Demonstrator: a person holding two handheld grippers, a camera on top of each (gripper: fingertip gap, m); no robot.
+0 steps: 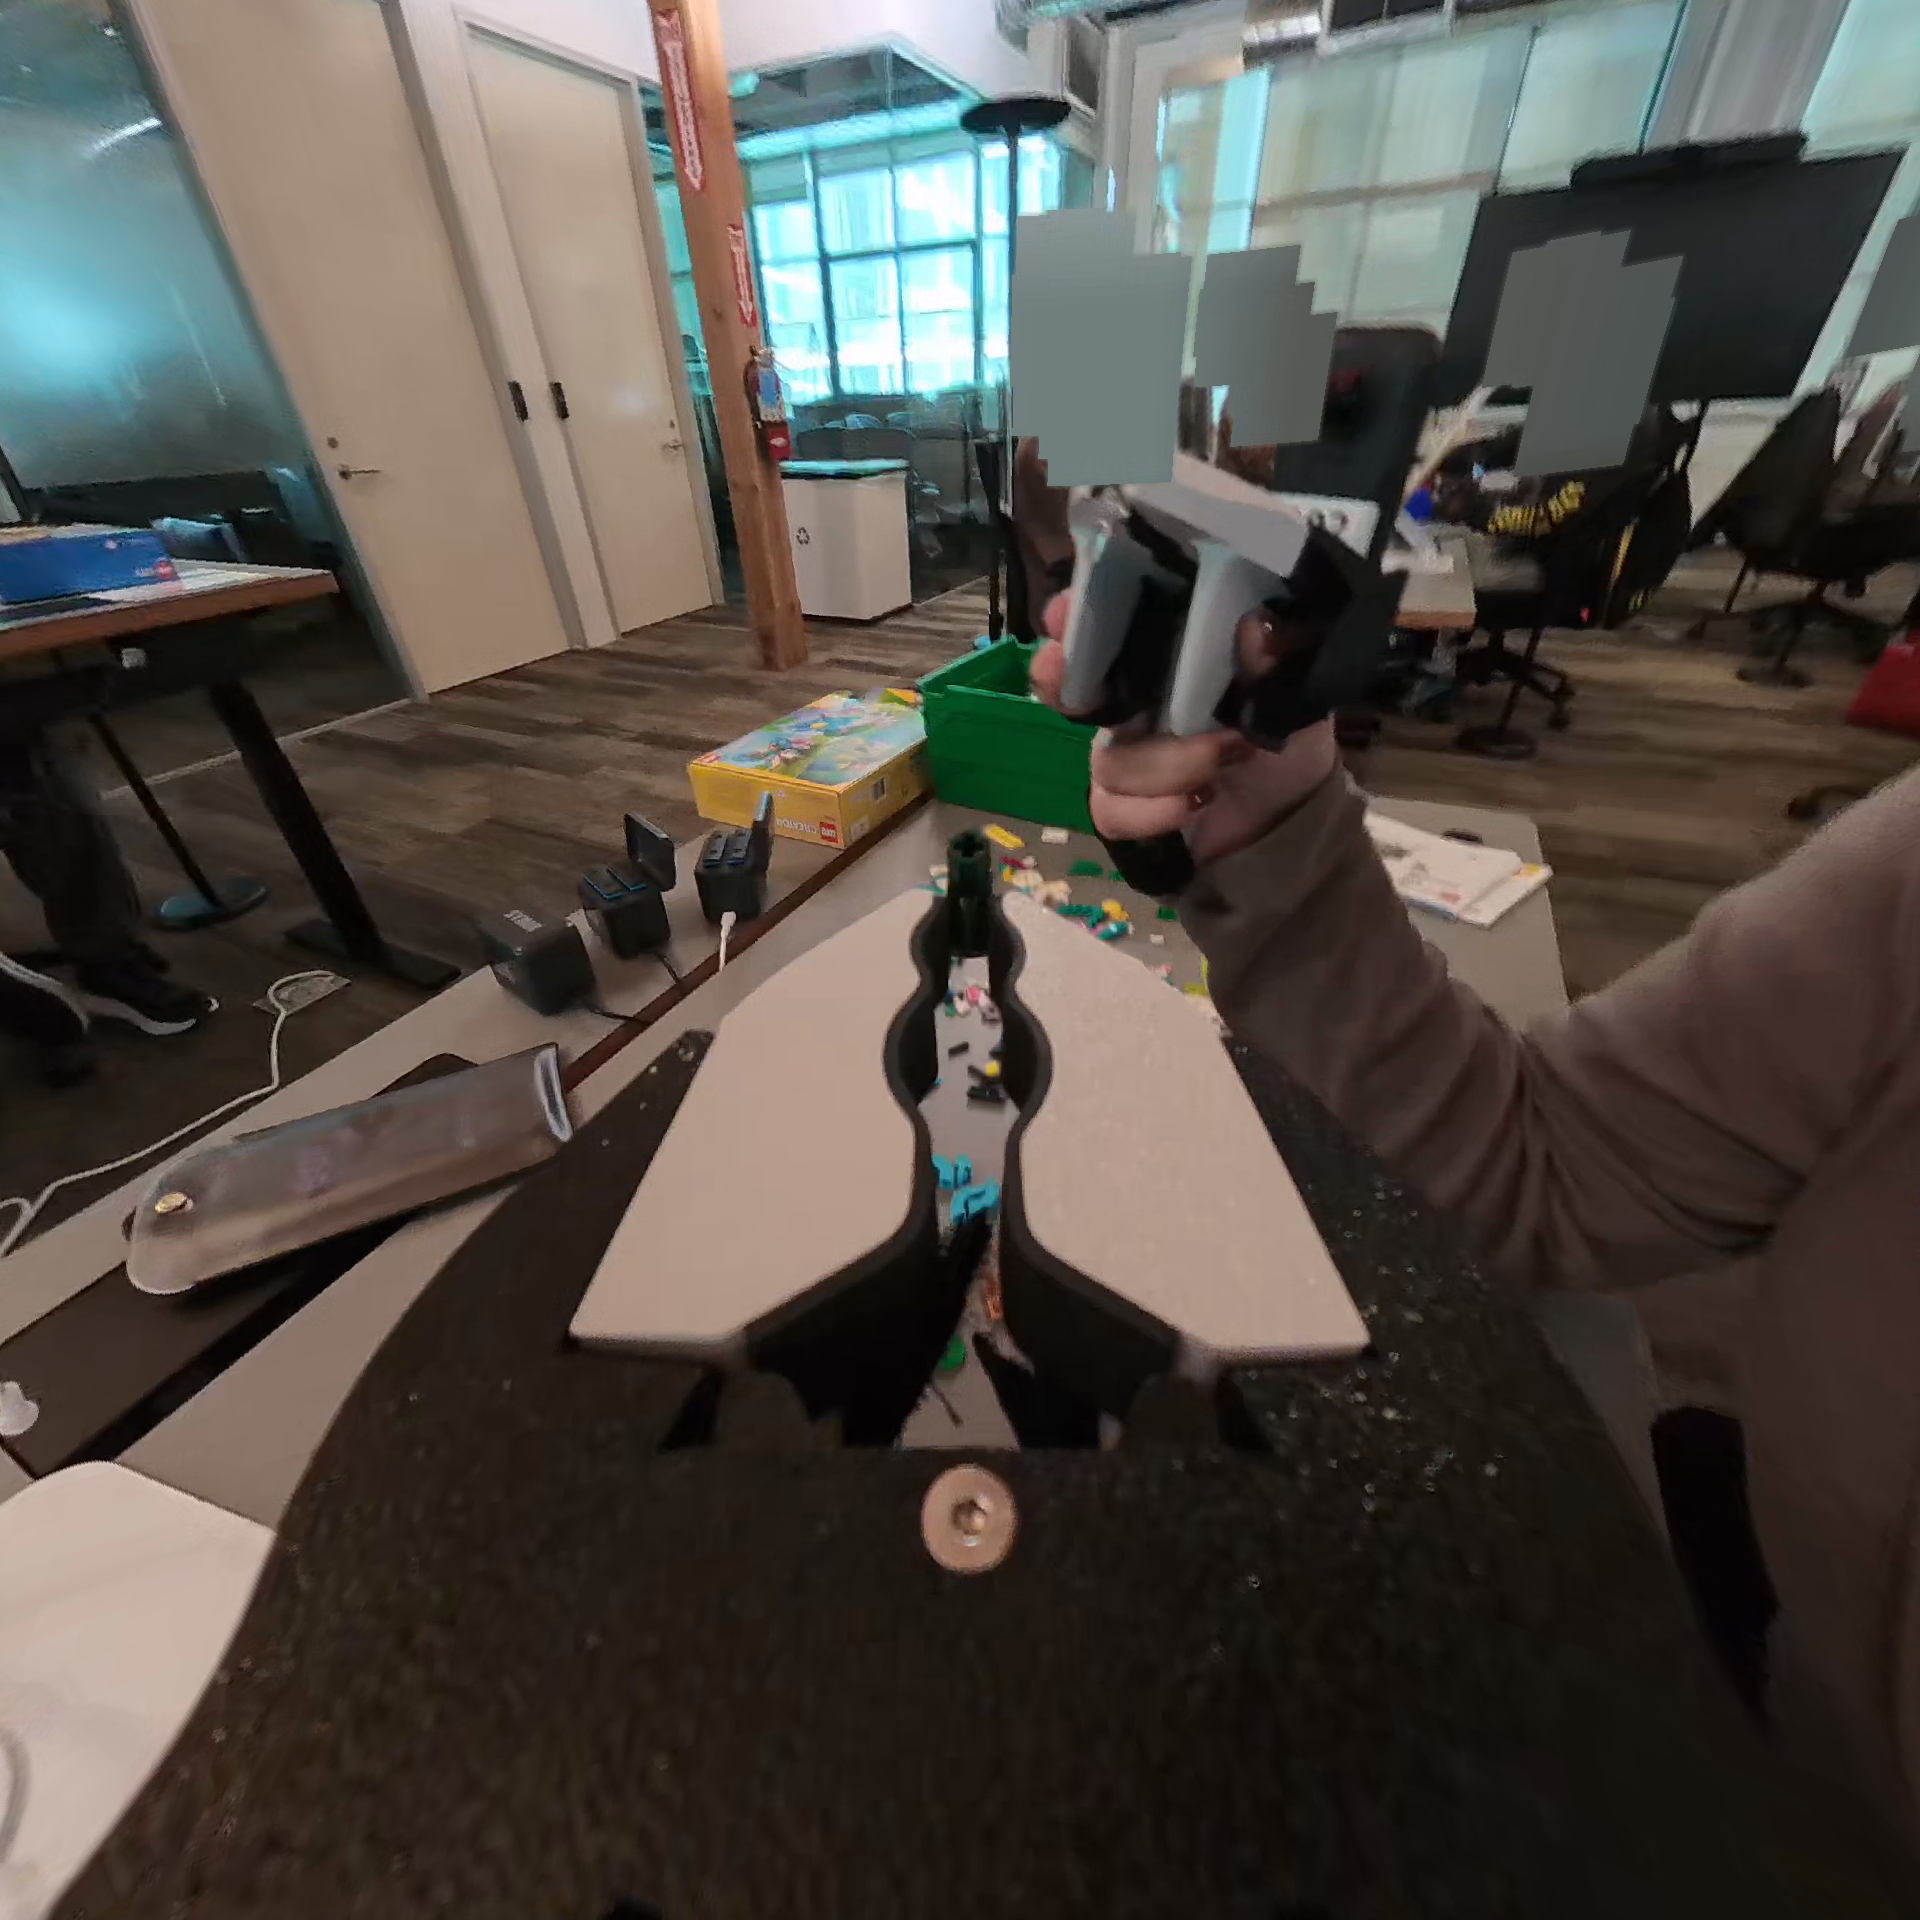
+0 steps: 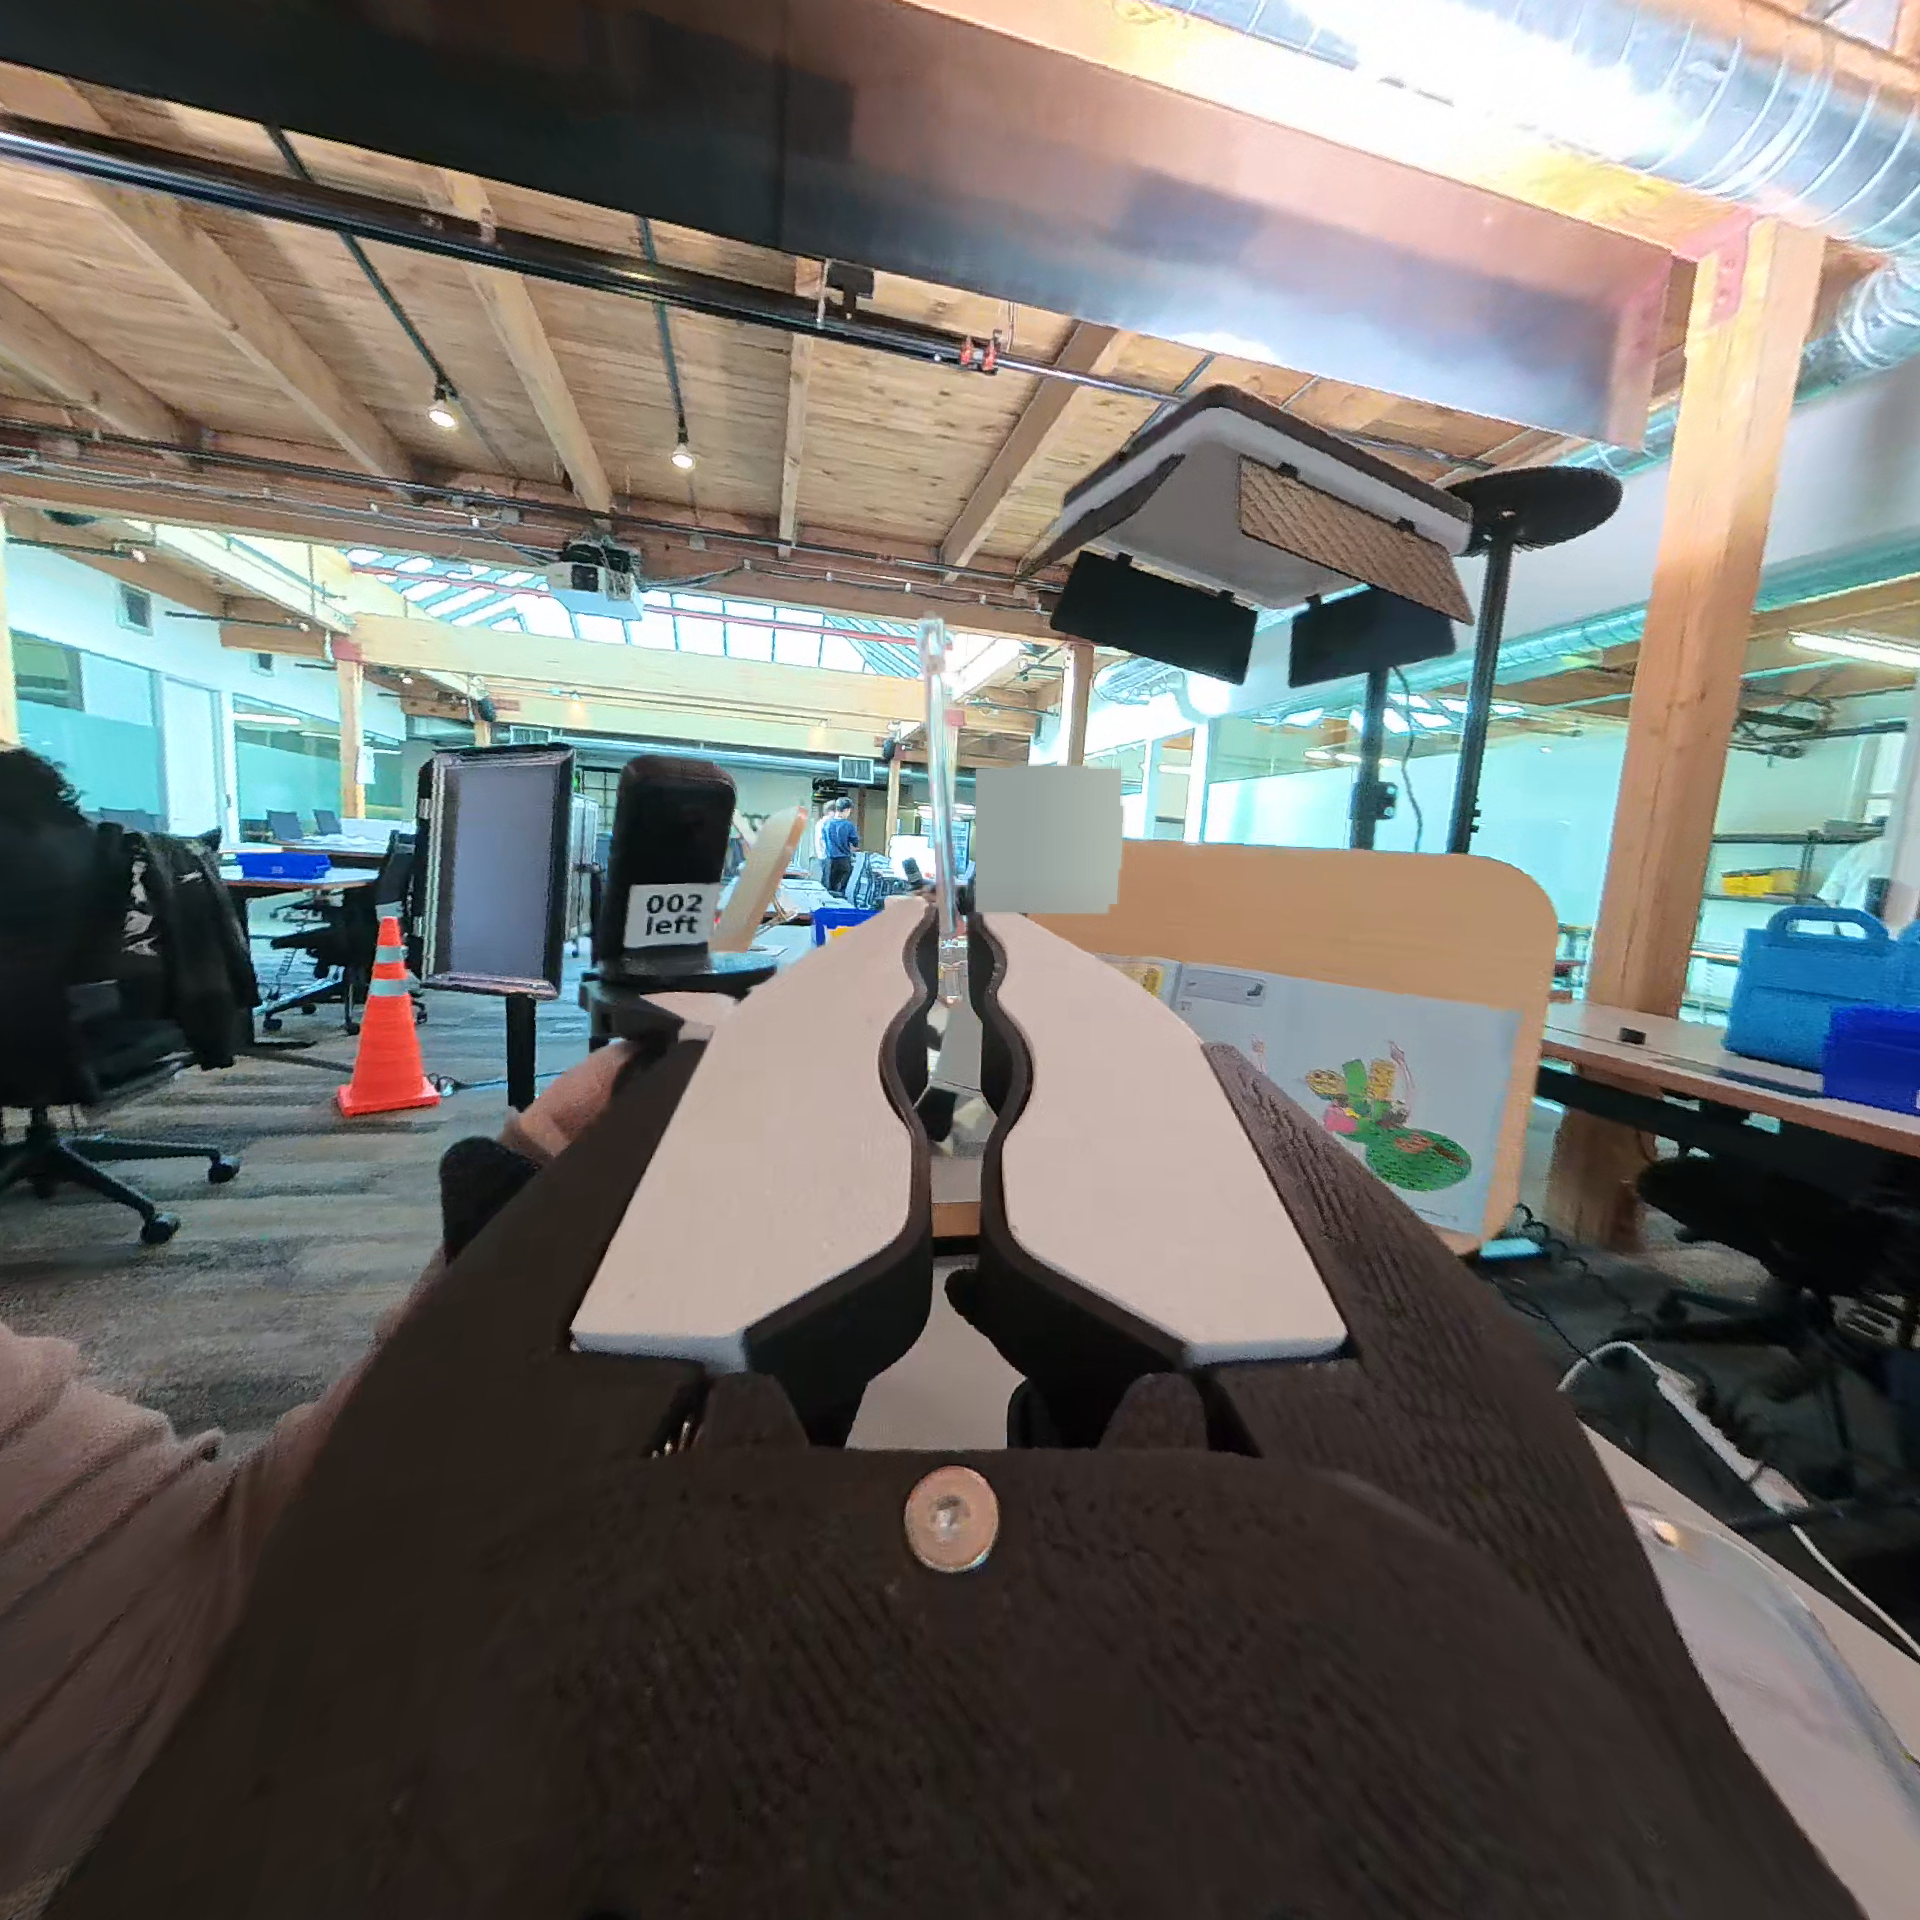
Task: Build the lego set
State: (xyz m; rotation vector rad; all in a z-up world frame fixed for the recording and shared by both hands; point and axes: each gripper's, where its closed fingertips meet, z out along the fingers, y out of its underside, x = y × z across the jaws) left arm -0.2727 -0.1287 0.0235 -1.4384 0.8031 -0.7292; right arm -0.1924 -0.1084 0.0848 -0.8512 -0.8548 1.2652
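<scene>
Your left gripper [image 1: 968, 914] pinches a dark green lego piece [image 1: 966, 891]; the right gripper [image 2: 951, 935] clamps a clear rod [image 2: 940, 790]. Loose bricks [image 1: 1070, 902] lie just before the green bin [image 1: 992, 743] (contents hidden).

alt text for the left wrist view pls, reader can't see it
Left gripper jaws shut on a dark green lego piece above a grey table scattered with small bricks. Beyond, a hand holds the right gripper raised, near a green bin.
</scene>
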